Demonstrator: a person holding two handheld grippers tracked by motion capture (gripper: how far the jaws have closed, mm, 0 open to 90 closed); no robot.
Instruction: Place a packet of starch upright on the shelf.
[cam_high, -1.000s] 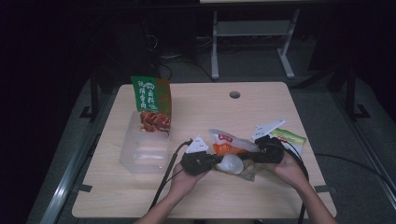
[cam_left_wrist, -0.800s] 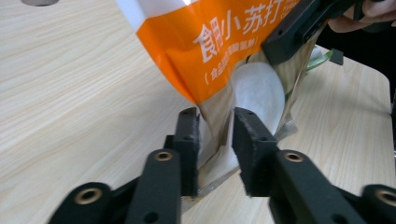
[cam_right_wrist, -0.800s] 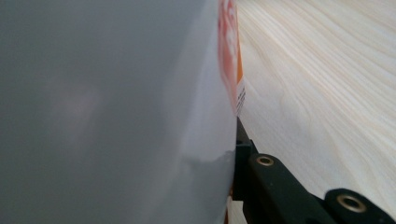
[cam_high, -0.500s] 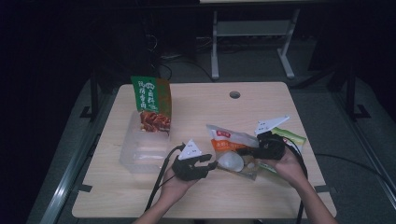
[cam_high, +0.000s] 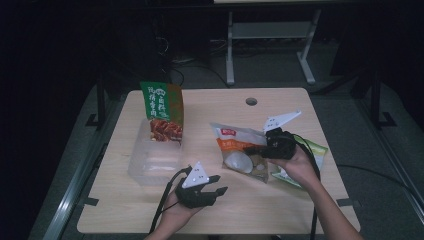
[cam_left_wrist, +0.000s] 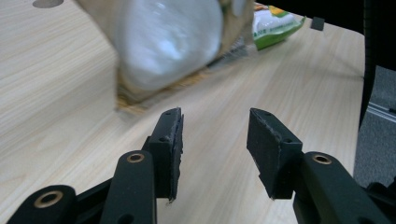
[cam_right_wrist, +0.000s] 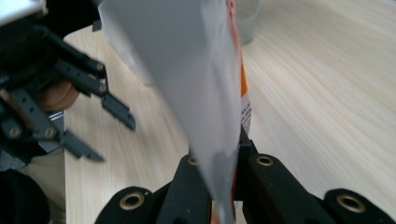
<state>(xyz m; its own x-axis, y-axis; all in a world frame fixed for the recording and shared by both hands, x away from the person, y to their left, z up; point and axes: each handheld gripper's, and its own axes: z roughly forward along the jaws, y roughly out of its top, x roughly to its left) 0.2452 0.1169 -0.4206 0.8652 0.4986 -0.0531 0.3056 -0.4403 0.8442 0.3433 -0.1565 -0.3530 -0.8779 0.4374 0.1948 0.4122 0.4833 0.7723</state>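
Nearest the person, at about 6 o'clock on the table (cam_high: 125, 215), the left gripper (cam_high: 220, 184) sits low with its jaws apart and nothing between them; they've just been opening. In the left gripper view the two pads (cam_left_wrist: 170, 140) frame bare wood, with the pouch further off.

A bit further out, around 4 o'clock, the right gripper (cam_high: 250, 149) is clamped on the edge of the snack pouch (cam_high: 240, 147), a white and orange bag with a clear window showing something pale and round inside. The right gripper view shows the film pinched flat between the jaws, the rest of the bag hanging up and away from them.

My guess is the pouch is light but floppy, slick plastic, so it will sag and swing from one corner. A seam or sealed edge looks like the best place to grab, not the puffy middle, which could crush the contents.

Behind it at 3 o'clock lies a green packet (cam_high: 312, 150). Over at 9 to 10 o'clock there's a clear plastic tub (cam_high: 145, 167) with a tall green and orange bag (cam_high: 162, 112) standing at its far end.
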